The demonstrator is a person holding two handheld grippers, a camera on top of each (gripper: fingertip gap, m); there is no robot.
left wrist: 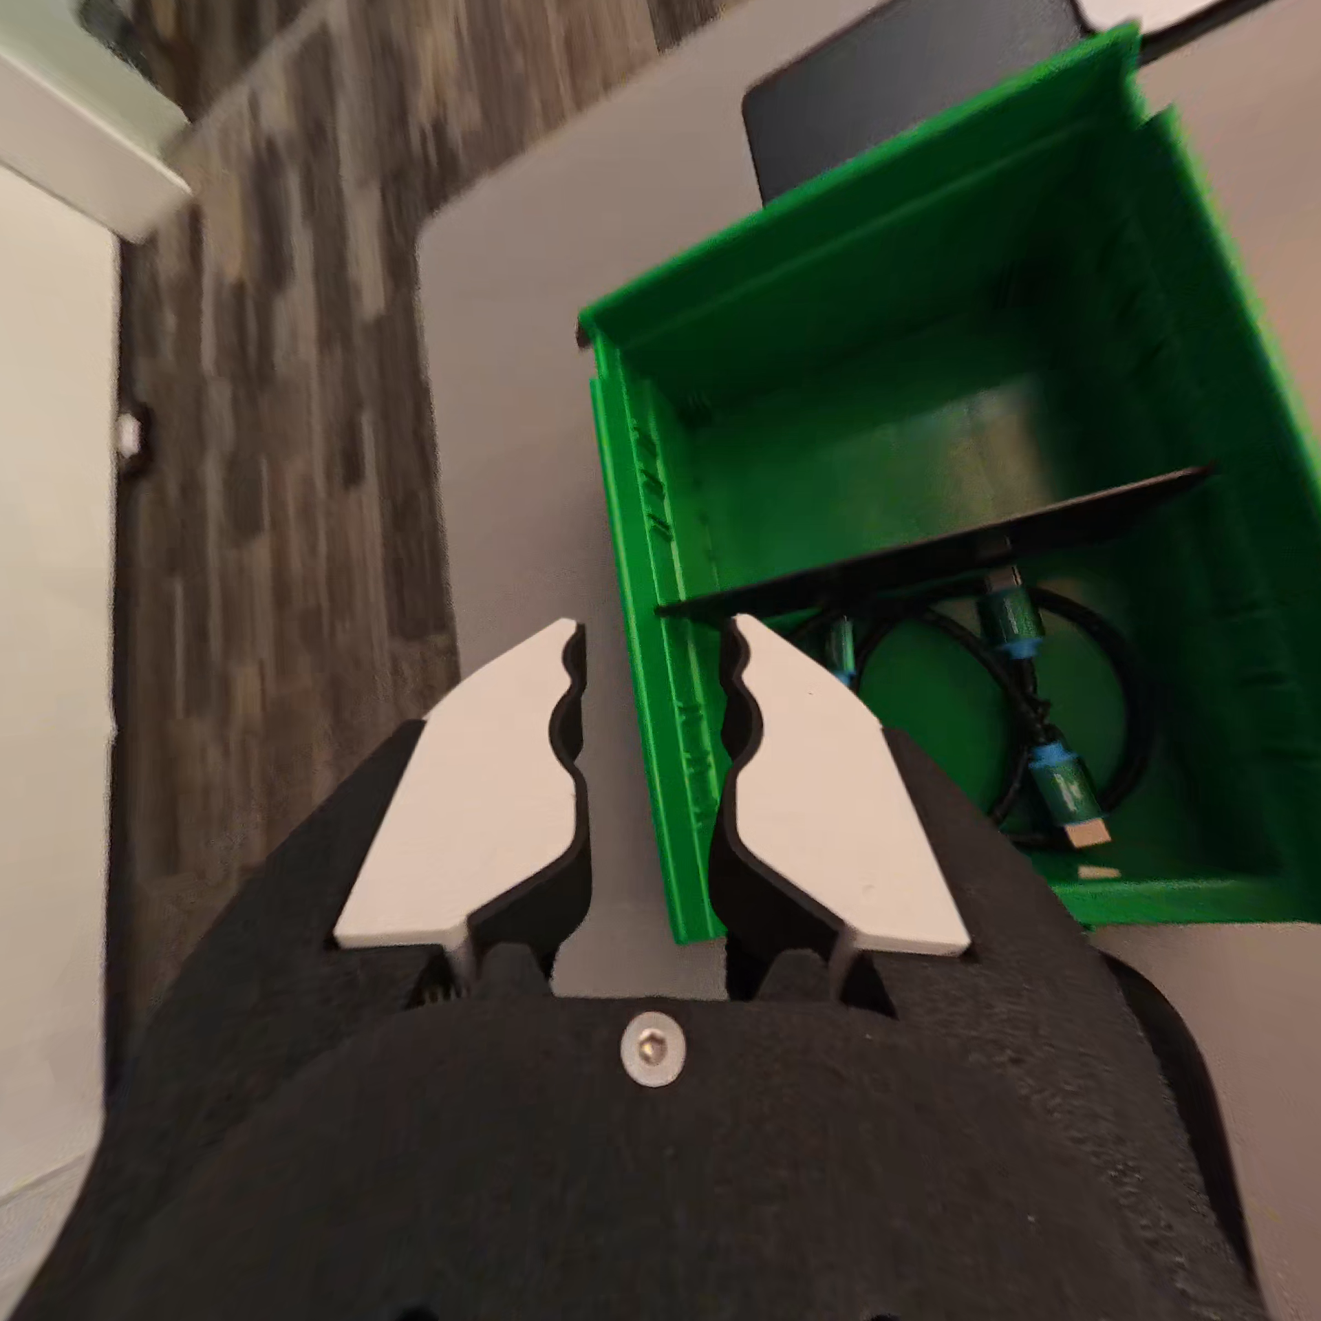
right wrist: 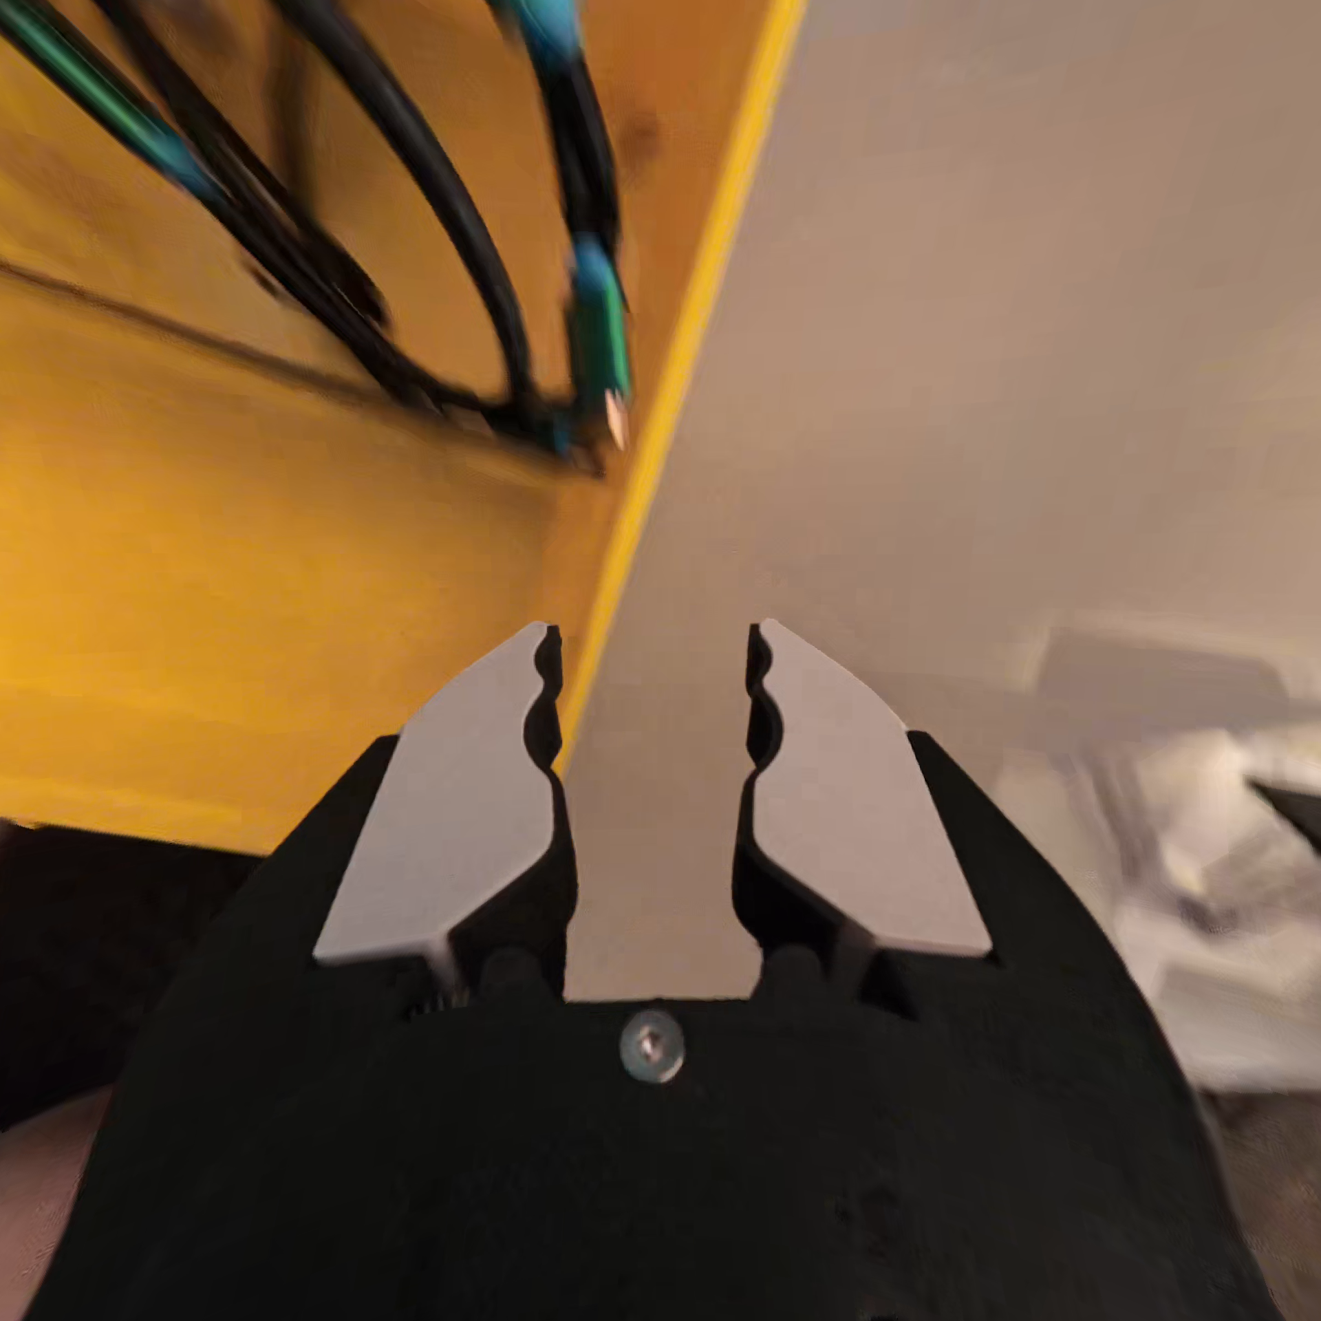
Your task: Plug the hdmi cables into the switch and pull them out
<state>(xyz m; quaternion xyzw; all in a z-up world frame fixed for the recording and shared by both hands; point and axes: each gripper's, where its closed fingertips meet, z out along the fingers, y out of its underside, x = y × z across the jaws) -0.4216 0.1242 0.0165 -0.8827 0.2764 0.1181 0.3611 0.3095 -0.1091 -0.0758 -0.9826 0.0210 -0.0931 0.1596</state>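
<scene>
Pale grey and smooth, the surface (left wrist: 515, 400) carries everything in both views, with a dark, blocky-patterned carpet (left wrist: 286, 357) beyond its edge in the left wrist view.

Nearest that camera, the left gripper (left wrist: 654, 647) shows a rough black body and two flat white fingers (left wrist: 486, 786) with wavy black inner pads. They stand a narrow gap apart, holding nothing, tilted over the near corner of a green bin (left wrist: 929, 236). This bin is of ribbed plastic with a stepped rim, and a thin black divider (left wrist: 929, 543) crosses it. In the near compartment lie coiled black hdmi cables (left wrist: 1029, 686), with green metallic plug shells, blue collars and one gold tip showing. Beyond the bin rests a flat, dark, round-cornered slab (left wrist: 808, 121); whether it is the switch cannot be told.

In the right wrist view, the right gripper (right wrist: 654, 636) has the same build. Its white fingers (right wrist: 457, 822) are spread somewhat wider and are also empty, poised above bare surface just beside the bright rim of a yellow bin (right wrist: 286, 607). Farther in, blurred black cables (right wrist: 443, 214) loop across the bin's smooth floor, and a green plug (right wrist: 604, 336) with a blue collar points its metal tip toward the wall. Far right is too blurred to read.
</scene>
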